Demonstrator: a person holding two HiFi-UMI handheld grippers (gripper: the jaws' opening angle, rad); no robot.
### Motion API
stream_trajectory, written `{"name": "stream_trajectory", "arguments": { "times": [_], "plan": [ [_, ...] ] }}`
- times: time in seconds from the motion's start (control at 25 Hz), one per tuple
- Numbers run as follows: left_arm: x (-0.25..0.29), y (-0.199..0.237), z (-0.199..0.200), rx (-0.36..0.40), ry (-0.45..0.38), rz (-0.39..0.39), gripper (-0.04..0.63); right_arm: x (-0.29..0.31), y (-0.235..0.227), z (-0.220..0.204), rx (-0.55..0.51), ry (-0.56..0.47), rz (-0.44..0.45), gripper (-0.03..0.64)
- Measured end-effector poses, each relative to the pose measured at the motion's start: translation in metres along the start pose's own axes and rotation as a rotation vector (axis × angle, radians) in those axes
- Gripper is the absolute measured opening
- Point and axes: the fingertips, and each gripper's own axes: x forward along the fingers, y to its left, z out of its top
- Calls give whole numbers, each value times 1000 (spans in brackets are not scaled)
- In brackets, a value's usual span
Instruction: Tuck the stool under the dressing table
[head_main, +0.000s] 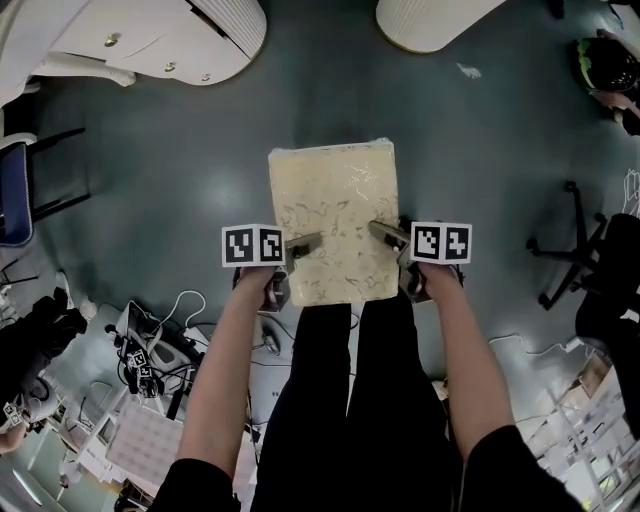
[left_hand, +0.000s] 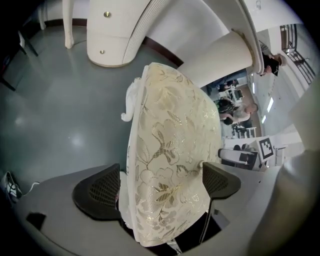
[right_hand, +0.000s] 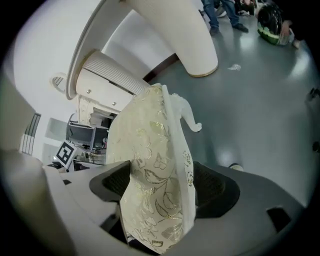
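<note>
Head view, near to far.

At 6 o'clock: the person's dark-trousered legs (head_main: 350, 400), a bare forearm on either side.

Centre: the left gripper (head_main: 300, 250) is at the 9 o'clock edge of the stool (head_main: 335, 215) and the right gripper (head_main: 388, 238) at its 3 o'clock edge. Each gripper view shows the jaws standing wide apart and straddling the edge of the cream, gold-flowered seat. The cushion lies between the pads, and no firm clamp can be seen.

The stool stands on the grey floor (head_main: 470, 150), just ahead of the legs and well short of the furniture.

At 11 o'clock: the white dressing table (head_main: 150, 40), with knobs on its front. At 1 o'clock: a second white ribbed section (head_main: 430, 20). Open floor lies between them at 12 o'clock.
</note>
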Motion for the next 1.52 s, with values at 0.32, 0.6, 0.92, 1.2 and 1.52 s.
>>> {"name": "stream_trajectory", "arguments": {
  "times": [0.32,0.6,0.92,1.2,1.52],
  "plan": [
    [13,-9,-1,-1,-22,-55,529,8,6,-1,47,-32,92,336],
    [19,-12,-4,65,0,38,552,7,10,0,-56,-42,16,334],
    [13,-11,21,87,-51,90,551,13,18,25,-100,-69,-13,334],
    [1,-6,55,123,-53,109,551,20,32,52,-105,-103,-19,334],
    [-5,-2,109,115,-87,117,551,33,40,106,-130,-139,-15,334]
  ]
}}
